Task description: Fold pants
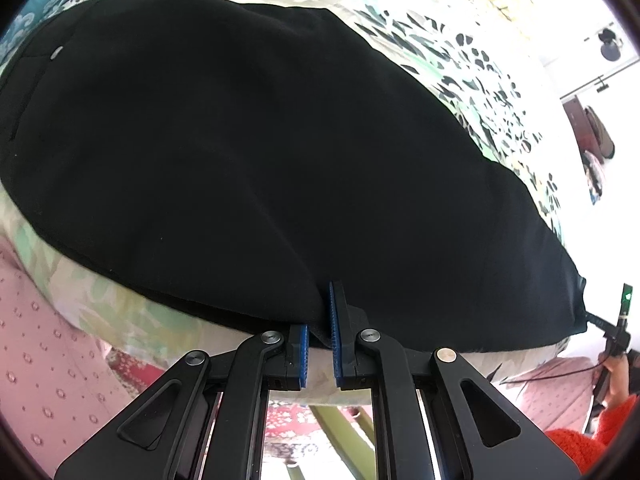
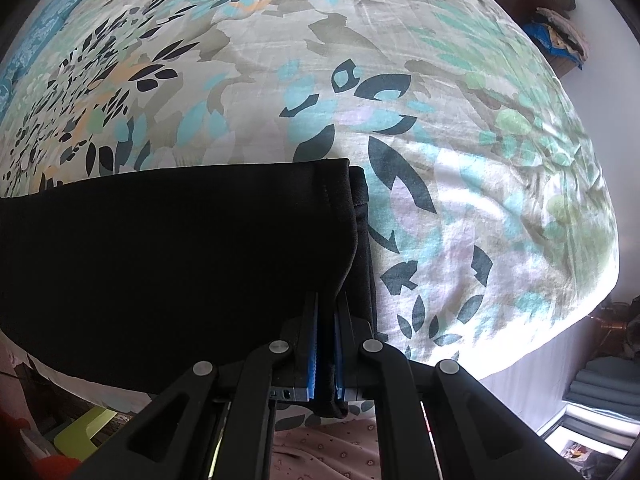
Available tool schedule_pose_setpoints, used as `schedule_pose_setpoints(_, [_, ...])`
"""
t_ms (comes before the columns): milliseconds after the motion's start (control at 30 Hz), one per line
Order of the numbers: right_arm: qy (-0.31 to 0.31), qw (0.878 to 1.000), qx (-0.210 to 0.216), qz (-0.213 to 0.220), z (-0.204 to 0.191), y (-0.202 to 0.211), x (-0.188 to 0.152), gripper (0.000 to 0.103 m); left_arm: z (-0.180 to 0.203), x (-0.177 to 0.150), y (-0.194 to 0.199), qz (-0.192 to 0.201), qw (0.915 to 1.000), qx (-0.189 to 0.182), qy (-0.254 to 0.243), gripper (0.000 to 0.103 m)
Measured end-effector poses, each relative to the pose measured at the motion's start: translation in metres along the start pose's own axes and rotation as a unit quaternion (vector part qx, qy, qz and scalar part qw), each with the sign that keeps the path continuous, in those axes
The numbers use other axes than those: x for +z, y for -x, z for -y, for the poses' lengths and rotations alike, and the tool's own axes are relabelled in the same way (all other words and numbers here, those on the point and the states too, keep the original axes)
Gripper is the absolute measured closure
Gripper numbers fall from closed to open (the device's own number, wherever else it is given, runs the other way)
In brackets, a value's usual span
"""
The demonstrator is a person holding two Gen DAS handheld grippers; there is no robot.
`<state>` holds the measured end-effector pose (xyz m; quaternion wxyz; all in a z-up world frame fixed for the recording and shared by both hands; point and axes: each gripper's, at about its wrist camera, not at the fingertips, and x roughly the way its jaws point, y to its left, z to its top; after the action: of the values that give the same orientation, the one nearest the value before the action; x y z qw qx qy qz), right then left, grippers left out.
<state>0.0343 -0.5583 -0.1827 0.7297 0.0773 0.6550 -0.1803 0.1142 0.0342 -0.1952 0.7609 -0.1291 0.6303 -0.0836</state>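
Observation:
Black pants (image 1: 240,152) lie flat along the near edge of a bed with a floral sheet (image 1: 460,64). My left gripper (image 1: 320,332) sits at the pants' near edge, its blue-padded jaws a little apart with the fabric edge between them; the left finger is under the cloth. My right gripper (image 2: 326,344) is shut on the hem end of the pants (image 2: 180,260), black fabric pinched between the blue pads and hanging out below. The right gripper also shows far right in the left wrist view (image 1: 616,332).
The floral sheet (image 2: 360,80) stretches away beyond the pants. A pink dotted cloth (image 1: 44,340) hangs below the bed edge. A green stool (image 2: 84,428) stands on the floor at left. Shelves with clothes (image 2: 556,20) stand at the far right.

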Motion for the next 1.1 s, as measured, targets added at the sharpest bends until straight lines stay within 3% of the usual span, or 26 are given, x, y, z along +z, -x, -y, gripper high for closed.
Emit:
schedule_pose_setpoints(233, [0.005, 1.0, -0.008, -0.008, -0.006, -0.004, 0.001, 0.096, 0.004, -0.001, -0.009, -0.009, 0.9998, 0.015, -0.011, 0.095])
schedule_pose_setpoints(333, [0.01, 1.0, -0.017, -0.011, -0.01, -0.005, 0.002, 0.095, 0.004, -0.001, -0.008, -0.011, 0.9998, 0.018, -0.008, 0.09])
schedule_pose_setpoints(400, [0.01, 1.0, -0.023, -0.011, -0.01, -0.006, 0.001, 0.085, 0.001, -0.002, -0.004, -0.015, 0.9998, 0.013, 0.003, 0.081])
schedule_pose_setpoints(433, [0.008, 1.0, -0.025, -0.009, -0.009, -0.005, 0.0, 0.072, -0.001, -0.004, 0.002, -0.017, 0.9997, 0.007, 0.014, 0.076])
schedule_pose_setpoints(467, [0.003, 1.0, -0.018, -0.005, -0.007, -0.002, -0.001, 0.048, -0.006, -0.006, 0.011, -0.014, 0.9995, 0.004, 0.029, 0.06])
schedule_pose_setpoints(500, [-0.003, 1.0, -0.001, 0.007, -0.004, 0.004, -0.003, 0.038, -0.012, -0.006, 0.022, -0.004, 0.9989, 0.004, 0.046, 0.047])
schedule_pose_setpoints(533, [-0.011, 1.0, 0.01, 0.027, -0.001, 0.014, -0.006, 0.03, -0.02, -0.006, 0.033, 0.01, 0.998, 0.002, 0.062, 0.045])
schedule_pose_setpoints(633, [-0.046, 0.995, 0.007, 0.087, 0.009, 0.046, -0.016, 0.03, -0.058, 0.005, 0.084, 0.089, 0.9874, 0.01, 0.131, 0.042])
schedule_pose_setpoints(700, [-0.061, 0.991, 0.02, 0.12, 0.006, 0.063, -0.019, 0.03, -0.07, 0.02, 0.1, 0.123, 0.9824, 0.025, 0.139, 0.041])
schedule_pose_setpoints(800, [-0.078, 0.983, 0.072, 0.152, -0.013, 0.077, -0.013, 0.03, -0.063, 0.044, 0.091, 0.125, 0.9854, 0.036, 0.11, 0.041])
schedule_pose_setpoints(867, [-0.077, 0.978, 0.11, 0.159, -0.037, 0.081, -0.004, 0.029, -0.043, 0.059, 0.065, 0.113, 0.9907, 0.037, 0.066, 0.039])
schedule_pose_setpoints(933, [-0.061, 0.977, 0.133, 0.155, -0.071, 0.075, 0.003, 0.028, -0.022, 0.062, 0.034, 0.079, 0.9951, 0.057, 0.016, 0.039])
schedule_pose_setpoints(967, [-0.05, 0.977, 0.142, 0.149, -0.087, 0.069, 0.004, 0.028, -0.01, 0.056, 0.013, 0.041, 0.9958, 0.079, -0.02, 0.039])
schedule_pose_setpoints(1000, [-0.039, 0.978, 0.15, 0.142, -0.102, 0.063, 0.003, 0.028, -0.002, 0.046, -0.003, 0.006, 0.9936, 0.101, -0.051, 0.04])
schedule_pose_setpoints(1033, [-0.029, 0.978, 0.156, 0.133, -0.116, 0.056, 0.0, 0.028, 0.007, 0.03, -0.017, -0.018, 0.9862, 0.137, -0.092, 0.04])
schedule_pose_setpoints(1100, [-0.012, 0.981, 0.159, 0.112, -0.138, 0.039, -0.011, 0.028, 0.013, 0.015, -0.013, -0.004, 0.9778, 0.17, -0.123, 0.035])
